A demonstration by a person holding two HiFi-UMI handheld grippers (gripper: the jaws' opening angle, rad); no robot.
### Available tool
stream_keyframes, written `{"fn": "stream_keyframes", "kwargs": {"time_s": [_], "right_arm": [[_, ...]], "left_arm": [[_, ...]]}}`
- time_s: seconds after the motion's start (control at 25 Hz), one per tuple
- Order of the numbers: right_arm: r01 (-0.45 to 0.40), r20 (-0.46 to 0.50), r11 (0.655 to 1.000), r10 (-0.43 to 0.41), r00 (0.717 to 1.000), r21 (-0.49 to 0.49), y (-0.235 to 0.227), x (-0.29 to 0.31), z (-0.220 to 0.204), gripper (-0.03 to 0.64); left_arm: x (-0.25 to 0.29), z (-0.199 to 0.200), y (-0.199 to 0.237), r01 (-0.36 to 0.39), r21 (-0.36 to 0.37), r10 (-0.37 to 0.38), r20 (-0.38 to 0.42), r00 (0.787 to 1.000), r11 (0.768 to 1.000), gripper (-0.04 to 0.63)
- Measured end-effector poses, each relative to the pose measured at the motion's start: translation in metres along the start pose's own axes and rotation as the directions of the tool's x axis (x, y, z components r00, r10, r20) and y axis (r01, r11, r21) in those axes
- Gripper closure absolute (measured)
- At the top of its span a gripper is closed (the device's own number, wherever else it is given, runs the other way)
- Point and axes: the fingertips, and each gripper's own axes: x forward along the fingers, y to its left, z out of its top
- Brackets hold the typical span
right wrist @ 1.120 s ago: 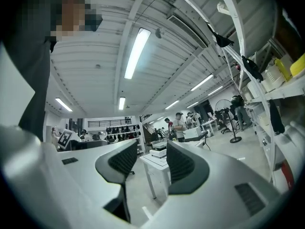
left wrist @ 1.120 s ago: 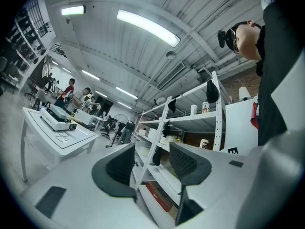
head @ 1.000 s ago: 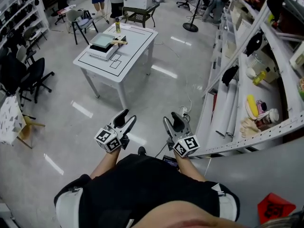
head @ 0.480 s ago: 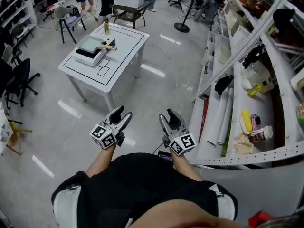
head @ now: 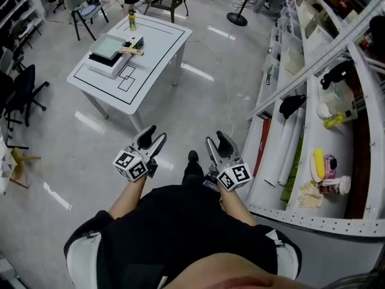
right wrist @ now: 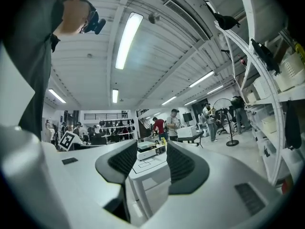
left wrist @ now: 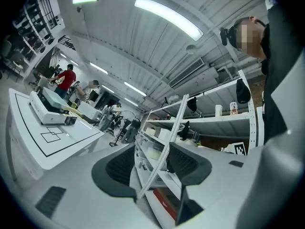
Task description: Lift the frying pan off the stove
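Note:
Far ahead, a white table (head: 153, 62) carries a white stove (head: 101, 63). On the stove lies a flat grey-green pan (head: 109, 44) whose wooden handle (head: 131, 50) points right. Both grippers are held at waist height, well short of the table. My left gripper (head: 151, 138) is open and holds nothing, and so is my right gripper (head: 215, 140). The left gripper view has the table (left wrist: 57, 140) and the stove (left wrist: 46, 111) at its left, beside the open left gripper (left wrist: 150, 163). The right gripper (right wrist: 147, 159) frames the table (right wrist: 147, 165) and the stove (right wrist: 148, 150) between its jaws.
A long white shelf rack (head: 313, 107) with rolls, bottles and gloves runs along the right. A yellow bottle (head: 132, 20) stands at the table's far edge. Black chairs (head: 21, 95) are on the left. People, a low table and a stand (head: 237, 18) are at the far end.
The head view has shifted, so the table now lies further to the upper left and the rack sits closer on the right. A shoe shows between the grippers. Both grippers stay open.

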Motion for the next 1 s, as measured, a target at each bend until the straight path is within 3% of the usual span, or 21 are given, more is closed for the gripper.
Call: {"fn": "stream_keyframes", "kwargs": {"time_s": [0.28,0.44,0.72,1.0], "right_arm": [[-0.094,0.013,0.995,0.094,0.995,0.028,-0.069,0.071,0.003,0.423],[-0.157,0.002,0.987,0.157,0.988,0.044,-0.111,0.11,0.007,0.423],[-0.261,-0.026,0.964,0.262,0.965,0.049,-0.182,0.174,0.025,0.423],[-0.34,-0.035,0.937,0.343,0.939,0.082,-0.236,0.226,0.025,0.423]], "left_arm": [[0.065,0.016,0.045,-0.117,0.06,0.116,0.026,0.993,0.991,0.367],[0.104,0.012,0.069,-0.186,0.041,0.186,0.02,0.982,0.982,0.367],[0.164,0.037,0.097,-0.307,0.039,0.305,0.052,0.951,0.951,0.367],[0.198,0.049,0.129,-0.429,0.073,0.424,0.083,0.902,0.9,0.367]]}}
